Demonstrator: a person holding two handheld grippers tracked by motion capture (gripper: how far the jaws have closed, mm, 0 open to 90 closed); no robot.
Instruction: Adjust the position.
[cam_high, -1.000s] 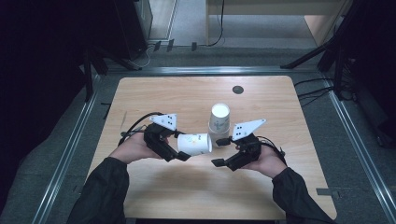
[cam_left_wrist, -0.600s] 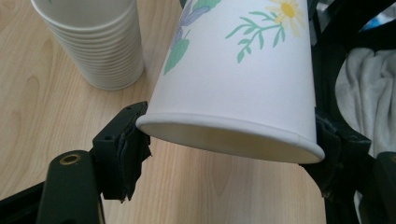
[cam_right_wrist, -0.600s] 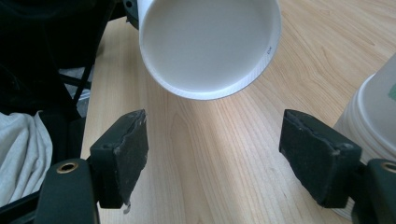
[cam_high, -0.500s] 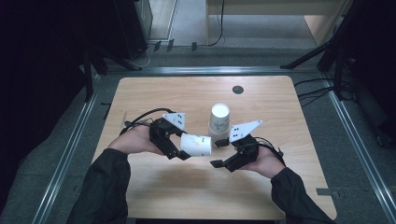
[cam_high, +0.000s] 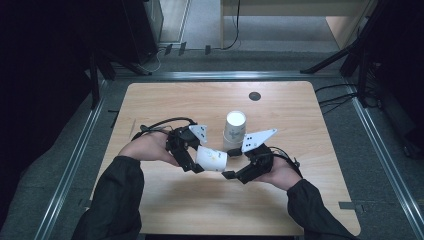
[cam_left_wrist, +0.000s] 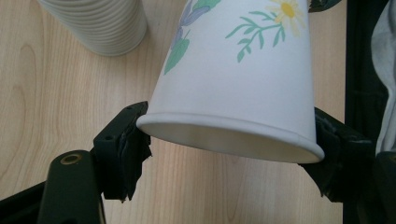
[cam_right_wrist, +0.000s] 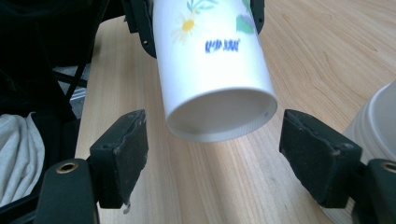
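A white paper cup (cam_high: 211, 158) printed with flowers lies sideways above the table, between my two grippers. My left gripper (cam_high: 196, 159) is shut on it at the rim; in the left gripper view both jaws press the sides of the cup's (cam_left_wrist: 233, 70) mouth. The cup's base (cam_right_wrist: 219, 114) points at my right gripper (cam_right_wrist: 215, 154), whose pads (cam_right_wrist: 121, 154) stand open on either side without touching it. In the high view the right gripper (cam_high: 231, 162) sits just right of the cup.
A stack of upside-down ribbed white cups (cam_high: 234, 130) stands on the wooden table (cam_high: 165, 100) just behind the grippers, also close by in both gripper views (cam_left_wrist: 100, 25) (cam_right_wrist: 373, 126). A dark round hole (cam_high: 254, 96) lies near the far edge. Metal rails border the table.
My left gripper has carried the cup a little to the right, toward the right gripper. The right gripper has stayed put with its jaws apart.
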